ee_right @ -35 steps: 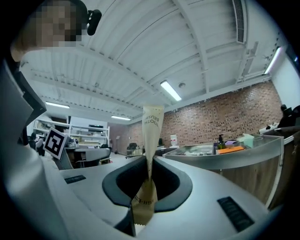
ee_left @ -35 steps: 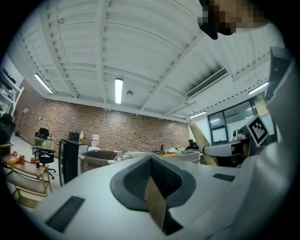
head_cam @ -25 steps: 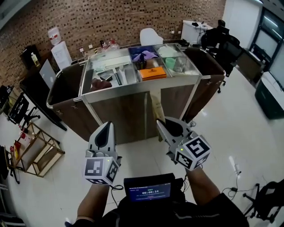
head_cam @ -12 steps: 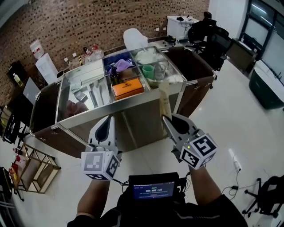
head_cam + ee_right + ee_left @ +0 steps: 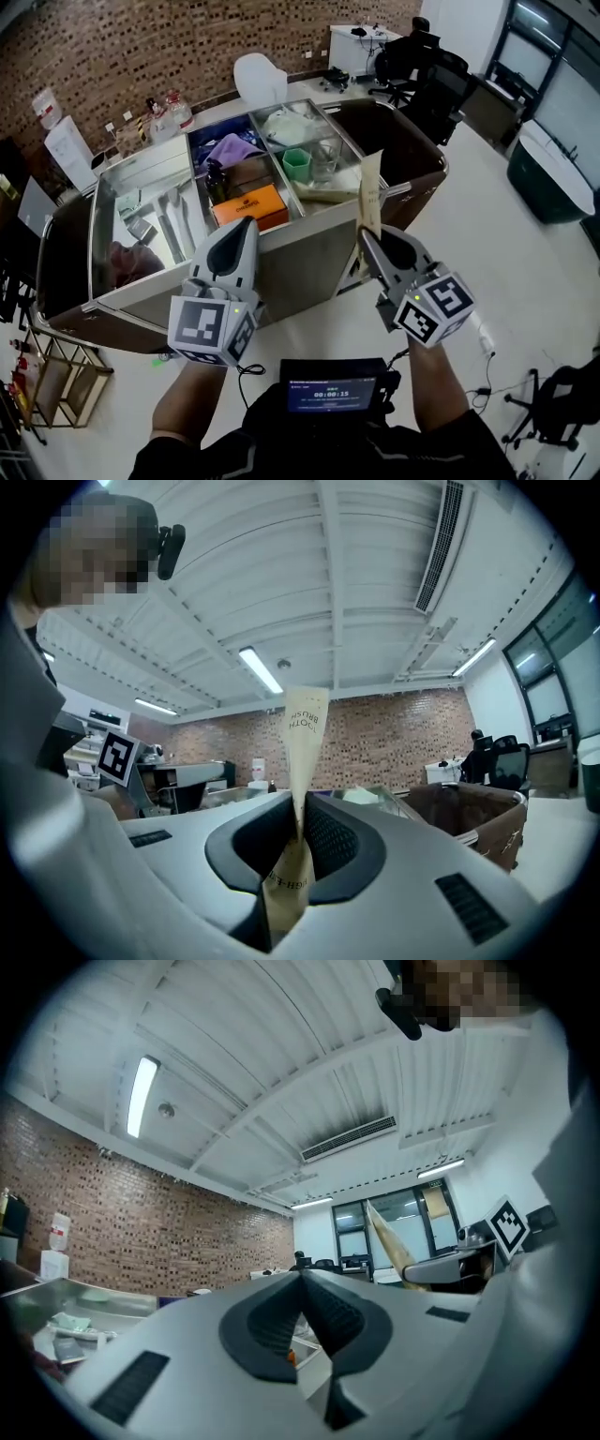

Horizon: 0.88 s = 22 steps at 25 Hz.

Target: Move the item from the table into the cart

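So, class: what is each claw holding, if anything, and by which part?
Right claw: a paper toothbrush packet, pinched flat across its lower half. Left claw: nothing, jaws together.

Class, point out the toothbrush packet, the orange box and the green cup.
toothbrush packet [image 5: 306, 726]: right gripper view, its printed upper end.
orange box [image 5: 247, 205]: head view, its top face.
green cup [image 5: 297, 167]: head view, its side wall.

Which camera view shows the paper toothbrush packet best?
The right gripper view: the toothbrush packet fills the centre, pinched between the jaws, its print readable. The head view shows it as a thin strip standing above the right gripper. The left gripper view catches it small, off right.
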Each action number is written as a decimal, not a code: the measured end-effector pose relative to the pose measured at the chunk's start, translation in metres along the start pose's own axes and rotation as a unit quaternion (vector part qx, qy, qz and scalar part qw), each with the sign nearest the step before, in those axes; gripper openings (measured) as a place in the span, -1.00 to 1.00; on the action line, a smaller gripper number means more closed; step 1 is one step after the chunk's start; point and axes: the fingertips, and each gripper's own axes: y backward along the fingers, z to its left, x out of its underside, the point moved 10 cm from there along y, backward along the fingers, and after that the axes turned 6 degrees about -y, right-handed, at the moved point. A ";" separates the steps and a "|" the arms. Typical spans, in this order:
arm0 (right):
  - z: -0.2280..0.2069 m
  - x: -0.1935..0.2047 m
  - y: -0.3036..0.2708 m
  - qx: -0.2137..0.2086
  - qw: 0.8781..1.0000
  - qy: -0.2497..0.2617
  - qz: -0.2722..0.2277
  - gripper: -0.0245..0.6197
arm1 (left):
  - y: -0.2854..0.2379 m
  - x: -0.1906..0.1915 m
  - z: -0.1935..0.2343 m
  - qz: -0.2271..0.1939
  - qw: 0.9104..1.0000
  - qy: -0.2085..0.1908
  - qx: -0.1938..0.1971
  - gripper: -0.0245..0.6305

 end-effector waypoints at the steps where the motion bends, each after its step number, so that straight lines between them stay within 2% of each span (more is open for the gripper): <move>1: -0.012 -0.003 -0.007 0.001 1.000 0.000 0.003 -0.82 | -0.014 0.002 0.003 0.004 1.000 0.004 0.003 -0.89; 5: -0.067 -0.023 -0.032 -0.025 0.999 0.008 0.023 -0.82 | -0.069 0.006 0.001 0.020 1.000 0.007 0.003 -0.89; 8: -0.126 -0.056 -0.050 -0.068 0.996 0.043 0.043 -0.82 | -0.128 -0.007 -0.018 0.019 1.000 -0.016 -0.008 -0.89; 12: -0.196 -0.091 -0.080 -0.145 0.982 0.081 0.086 -0.82 | -0.194 -0.021 -0.044 0.044 0.998 -0.016 -0.033 -0.89; 15: -0.234 -0.104 -0.113 -0.207 0.964 0.116 0.119 -0.82 | -0.229 -0.019 -0.049 0.055 0.997 -0.020 -0.053 -0.89; 18: -0.256 -0.103 -0.150 -0.260 0.941 0.144 0.161 -0.82 | -0.247 -0.011 -0.043 0.069 0.995 -0.014 -0.063 -0.89; 22: -0.268 -0.089 -0.193 -0.307 0.900 0.198 0.238 -0.82 | -0.259 -0.005 -0.022 0.071 0.994 -0.022 -0.076 -0.89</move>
